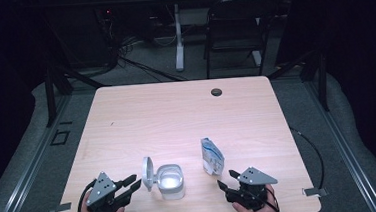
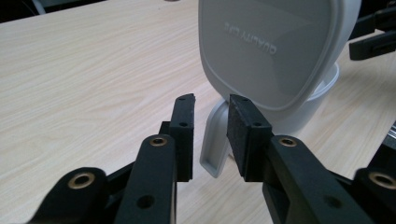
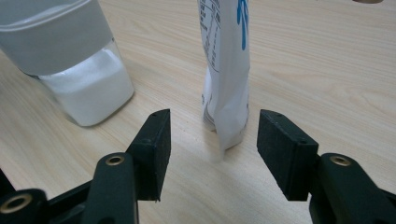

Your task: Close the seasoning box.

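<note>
White plastic canister [image 1: 171, 180], hinged lid [image 2: 275, 51] upright: rigid, smooth, slippery; grip lid tab [image 2: 215, 144].
White-blue pouch [image 3: 226, 70]: soft, light; pinch lower edge.
Left gripper [image 2: 211, 119] jaws narrowed, not yet pressing tab.
Right gripper [image 3: 212, 140] jaws spread, empty.

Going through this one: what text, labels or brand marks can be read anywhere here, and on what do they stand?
"QUALITY LIFE": raised lettering on the container's open lid, seen upside down in the left gripper view; the second word is partly guessed.
Packet: blue marks and a block of small black print, too small and blurred to read.
</note>
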`<state>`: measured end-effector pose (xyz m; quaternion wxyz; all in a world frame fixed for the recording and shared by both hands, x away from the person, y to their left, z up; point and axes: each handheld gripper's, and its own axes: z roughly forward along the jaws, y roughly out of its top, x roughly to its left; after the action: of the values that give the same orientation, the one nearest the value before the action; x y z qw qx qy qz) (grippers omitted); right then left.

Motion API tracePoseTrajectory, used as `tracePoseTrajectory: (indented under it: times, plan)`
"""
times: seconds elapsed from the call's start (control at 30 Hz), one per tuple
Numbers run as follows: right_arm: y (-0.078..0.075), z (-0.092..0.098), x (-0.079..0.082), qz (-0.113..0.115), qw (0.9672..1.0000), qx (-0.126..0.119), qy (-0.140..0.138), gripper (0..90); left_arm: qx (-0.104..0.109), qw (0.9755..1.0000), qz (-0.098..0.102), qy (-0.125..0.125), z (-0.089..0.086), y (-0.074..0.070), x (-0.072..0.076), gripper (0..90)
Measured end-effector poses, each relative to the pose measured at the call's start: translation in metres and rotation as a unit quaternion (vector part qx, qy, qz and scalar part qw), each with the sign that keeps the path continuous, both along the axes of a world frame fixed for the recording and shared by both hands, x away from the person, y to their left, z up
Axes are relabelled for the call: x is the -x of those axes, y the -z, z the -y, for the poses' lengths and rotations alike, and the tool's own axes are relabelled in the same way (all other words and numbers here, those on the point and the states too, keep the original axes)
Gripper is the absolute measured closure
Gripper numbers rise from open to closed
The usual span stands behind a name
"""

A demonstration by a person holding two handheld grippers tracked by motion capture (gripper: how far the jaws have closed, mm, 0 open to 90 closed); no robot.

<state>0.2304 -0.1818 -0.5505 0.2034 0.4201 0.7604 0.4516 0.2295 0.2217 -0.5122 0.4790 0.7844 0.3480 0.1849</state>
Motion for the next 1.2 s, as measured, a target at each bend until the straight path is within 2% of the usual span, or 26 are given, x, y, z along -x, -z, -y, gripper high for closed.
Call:
tracePoseTrajectory:
  times: [0.3, 0.43, 0.73, 0.9, 1.2]
  plan:
    - [0.008, 0.000, 0.003, -0.002, 0.9999, 0.012, -0.011, 44.3, 0.012, 0.9999, 0.006, -0.008, 0.005, -0.011, 0.001, 84.0]
    - [0.007, 0.001, 0.004, -0.002, 0.9999, 0.011, -0.011, 44.3, 0.015, 0.9998, 0.008, -0.007, 0.009, -0.012, -0.001, 87.4]
    - [0.008, 0.007, 0.003, -0.004, 1.0000, -0.004, -0.001, 44.4, 0.014, 0.9998, 0.011, -0.005, 0.012, -0.014, 0.000, 89.9]
    - [0.009, 0.005, 0.003, -0.005, 0.9999, 0.010, -0.004, 44.5, 0.016, 0.9998, 0.010, -0.002, 0.013, -0.015, -0.001, 90.0]
    - [0.008, 0.007, 0.004, -0.003, 1.0000, 0.003, 0.001, 44.4, 0.017, 0.9997, 0.014, 0.005, 0.019, -0.017, -0.001, 90.0]
